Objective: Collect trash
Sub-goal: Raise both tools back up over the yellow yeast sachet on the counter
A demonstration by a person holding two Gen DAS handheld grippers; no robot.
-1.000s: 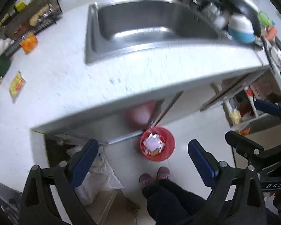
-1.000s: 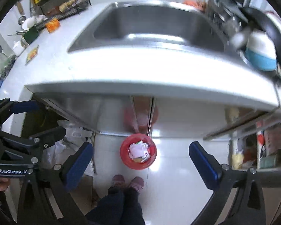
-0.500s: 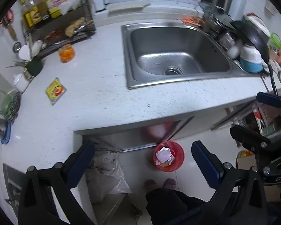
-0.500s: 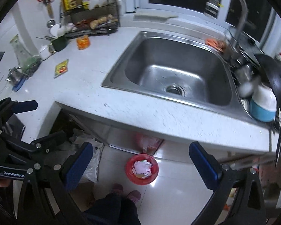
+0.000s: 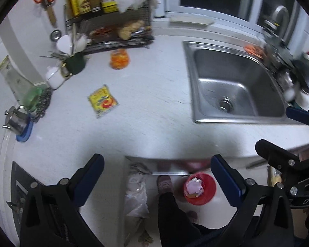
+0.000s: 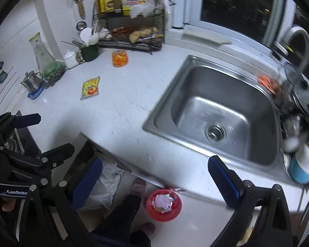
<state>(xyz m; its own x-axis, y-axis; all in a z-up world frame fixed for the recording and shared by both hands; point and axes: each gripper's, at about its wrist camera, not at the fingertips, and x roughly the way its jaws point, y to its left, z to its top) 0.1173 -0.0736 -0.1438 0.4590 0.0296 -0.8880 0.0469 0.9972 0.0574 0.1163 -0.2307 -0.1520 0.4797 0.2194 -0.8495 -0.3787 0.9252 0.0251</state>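
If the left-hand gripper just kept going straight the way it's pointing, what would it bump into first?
Probably the bare white countertop, between the yellow packet and the sink. The left gripper is open and empty, with nothing else in that line, though the fisheye makes depth hard to judge.

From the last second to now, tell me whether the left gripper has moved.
Yes. The left gripper has risen and tilted up: the sink has slid down the left wrist view, and the red bin now sits low between its open fingers.
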